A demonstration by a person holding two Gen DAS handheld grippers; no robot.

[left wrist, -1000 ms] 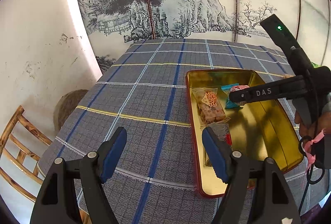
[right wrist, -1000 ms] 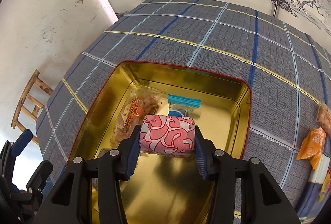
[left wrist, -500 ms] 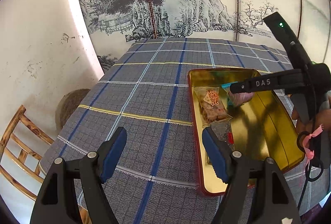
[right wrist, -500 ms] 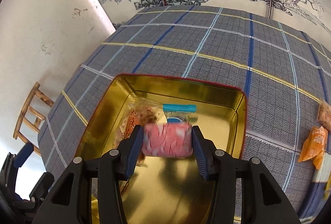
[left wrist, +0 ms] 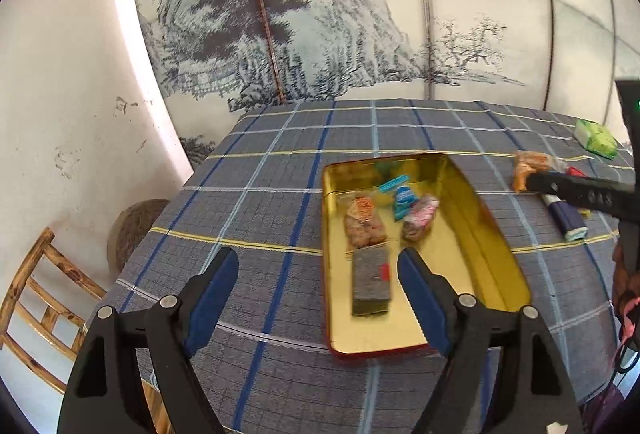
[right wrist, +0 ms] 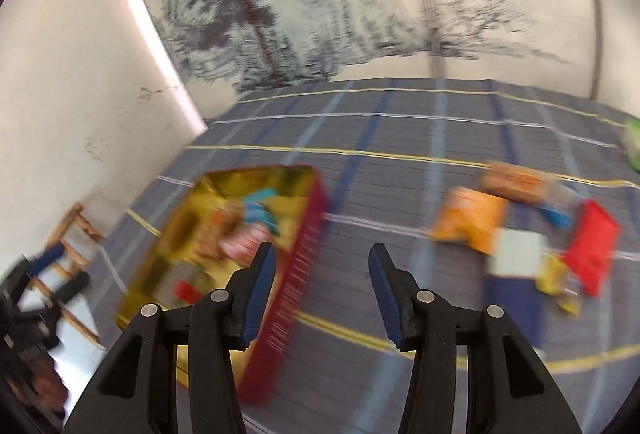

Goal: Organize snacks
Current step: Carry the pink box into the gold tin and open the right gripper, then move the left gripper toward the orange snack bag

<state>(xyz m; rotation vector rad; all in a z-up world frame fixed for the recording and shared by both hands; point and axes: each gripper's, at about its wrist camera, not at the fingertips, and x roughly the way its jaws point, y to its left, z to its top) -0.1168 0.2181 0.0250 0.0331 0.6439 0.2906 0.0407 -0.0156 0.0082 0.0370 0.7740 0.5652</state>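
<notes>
A gold tin with red sides point(left wrist: 472, 218) sits on the checked tablecloth; it also shows blurred in the right wrist view point(right wrist: 192, 234). Inside lie a pink-and-white wrapped snack point(left wrist: 420, 215), a clear packet of brown crackers point(left wrist: 362, 228), a blue-wrapped candy point(left wrist: 402, 195) and a grey packet point(left wrist: 370, 282). My left gripper point(left wrist: 316, 294) is open and empty, near the tin's front left. My right gripper point(right wrist: 320, 278) is open and empty, over the cloth just right of the tin.
Loose snacks lie right of the tin: an orange packet point(right wrist: 468, 220), a brown cracker packet point(right wrist: 516, 181), a red packet point(right wrist: 592, 246), a white-and-navy packet point(right wrist: 516, 266) and a green packet point(left wrist: 596, 137). A wooden chair point(left wrist: 36, 306) stands at the table's left. A painted screen stands behind the table.
My right gripper opened and let the pink-and-white snack drop into the tin, then swung out to the right. The left gripper pulled back a little.
</notes>
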